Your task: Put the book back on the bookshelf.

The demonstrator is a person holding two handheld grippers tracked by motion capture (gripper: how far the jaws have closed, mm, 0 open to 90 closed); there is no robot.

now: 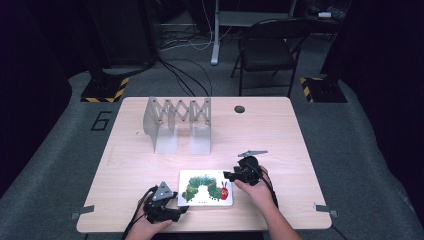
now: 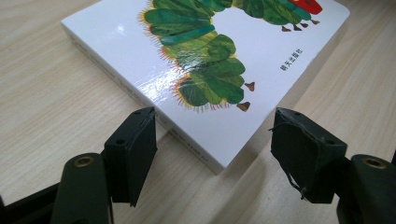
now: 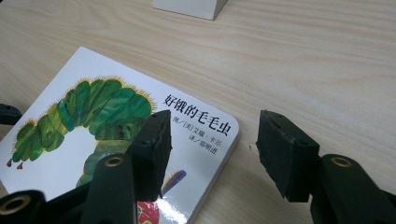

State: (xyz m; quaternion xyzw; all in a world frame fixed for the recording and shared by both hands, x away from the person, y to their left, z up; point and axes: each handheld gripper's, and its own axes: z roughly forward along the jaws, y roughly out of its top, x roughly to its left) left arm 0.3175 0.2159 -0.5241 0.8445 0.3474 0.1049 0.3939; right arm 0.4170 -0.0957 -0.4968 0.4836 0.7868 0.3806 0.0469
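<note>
Two hands reach in from the near table point(image 1: 280, 130) edge, each holding a black gripper. Between them a white book point(image 1: 206, 187) with a green caterpillar lies flat on the wood. At its near left corner, the left gripper point(image 1: 172, 209) has its jaws apart around that corner, not pressing. At the far right corner, the right gripper point(image 1: 229, 175) also stands apart, one jaw above the cover, one over the wood. Farther back stands a grey folding rack point(image 1: 179, 124).

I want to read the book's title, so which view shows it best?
The right gripper view: the book lies close, with its printed title sharp near the corner. The left gripper view shows the book nearly filling the frame, bearing small print only. The high view shows the whole book, too small to read.
</note>
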